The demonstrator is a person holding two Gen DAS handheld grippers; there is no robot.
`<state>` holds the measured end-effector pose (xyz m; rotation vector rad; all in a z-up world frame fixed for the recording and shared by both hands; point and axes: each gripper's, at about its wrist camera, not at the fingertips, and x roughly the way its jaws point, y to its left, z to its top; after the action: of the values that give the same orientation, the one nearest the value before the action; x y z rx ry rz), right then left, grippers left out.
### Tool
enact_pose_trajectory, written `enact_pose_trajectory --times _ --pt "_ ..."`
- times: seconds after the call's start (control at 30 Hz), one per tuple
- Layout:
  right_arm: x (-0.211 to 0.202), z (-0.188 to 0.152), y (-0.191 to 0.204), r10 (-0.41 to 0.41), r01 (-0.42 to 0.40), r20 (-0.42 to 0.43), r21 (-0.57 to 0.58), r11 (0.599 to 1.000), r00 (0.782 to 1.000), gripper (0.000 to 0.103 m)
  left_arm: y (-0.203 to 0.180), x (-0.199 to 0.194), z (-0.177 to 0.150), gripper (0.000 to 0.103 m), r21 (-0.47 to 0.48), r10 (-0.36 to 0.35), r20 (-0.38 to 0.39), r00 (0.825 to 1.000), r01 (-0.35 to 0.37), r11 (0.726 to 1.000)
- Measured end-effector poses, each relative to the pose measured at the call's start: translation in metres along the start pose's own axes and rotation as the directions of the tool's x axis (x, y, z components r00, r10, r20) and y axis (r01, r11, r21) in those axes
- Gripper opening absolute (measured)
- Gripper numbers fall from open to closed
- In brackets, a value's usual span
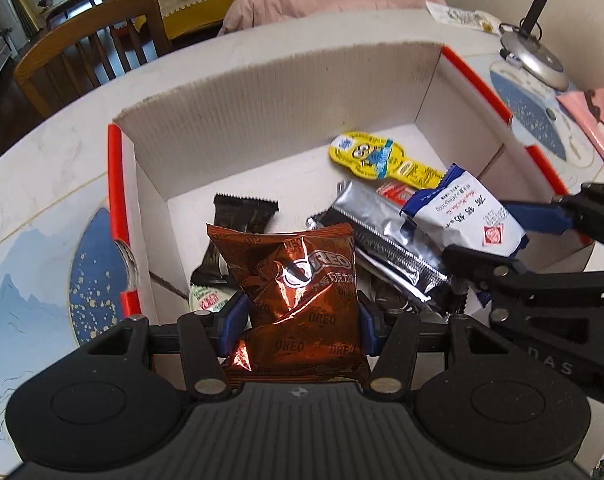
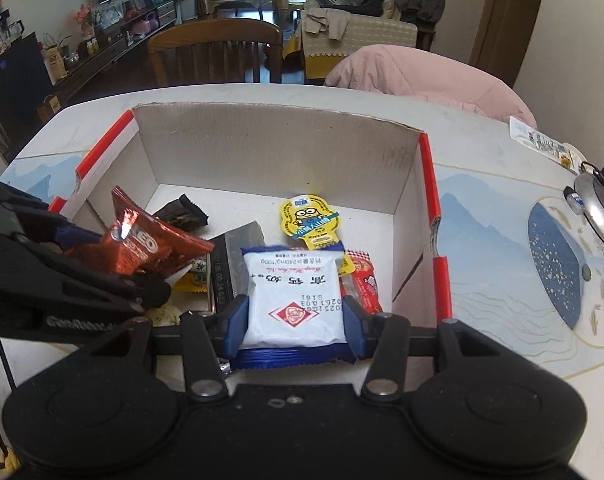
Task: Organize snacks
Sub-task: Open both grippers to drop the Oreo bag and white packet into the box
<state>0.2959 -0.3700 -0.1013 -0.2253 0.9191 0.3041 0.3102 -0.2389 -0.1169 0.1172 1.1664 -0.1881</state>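
Over the box (image 2: 270, 148), left claw (image 1: 300, 330) pinches the Oreo packet (image 1: 302, 300), right claw (image 2: 296, 320) the white packet (image 2: 294, 296).

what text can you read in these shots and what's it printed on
"OREO", repeated: shiny copper-brown foil snack bag clamped in the left tongs.
"240mg/100g": white blue-edged snack packet clamped in the right tongs; its Chinese characters and upside-down date code are unclear.
"GenRobot": left tool's black body, right wrist view.
Yellow minion-shaped packet: unreadable.

Left gripper (image 1: 302, 322) and right gripper (image 2: 296, 320) jaws each clamp something.
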Motion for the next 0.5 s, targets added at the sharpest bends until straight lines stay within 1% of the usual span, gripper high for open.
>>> enact_pose_trajectory --times 0.2,0.37,0.43,0.5 --pt "0.004 -0.001 -0.005 0.006 -0.006 -0.007 0.008 1.0 1.0 0.049 -0.001 -0.002 -0.003 0.055 0.007 0.006 0.015 1.0 -0.006 1.0" --pt "-0.001 -0.002 -0.007 0.02 -0.02 0.005 0.023 1.0 1.0 0.051 0.0 -0.011 -0.006 0.056 -0.002 0.001 0.034 0.999 -0.001 1.0" --pt "-0.007 -0.003 -0.007 0.022 -0.022 0.021 0.031 0.999 1.0 0.053 0.002 -0.018 -0.008 0.059 -0.008 -0.006 0.052 0.999 0.007 1.0" --pt "-0.014 -0.002 -0.007 0.025 -0.026 0.04 0.044 0.999 0.999 0.062 0.003 -0.025 -0.009 0.061 -0.016 -0.01 0.071 0.997 0.011 1.0"
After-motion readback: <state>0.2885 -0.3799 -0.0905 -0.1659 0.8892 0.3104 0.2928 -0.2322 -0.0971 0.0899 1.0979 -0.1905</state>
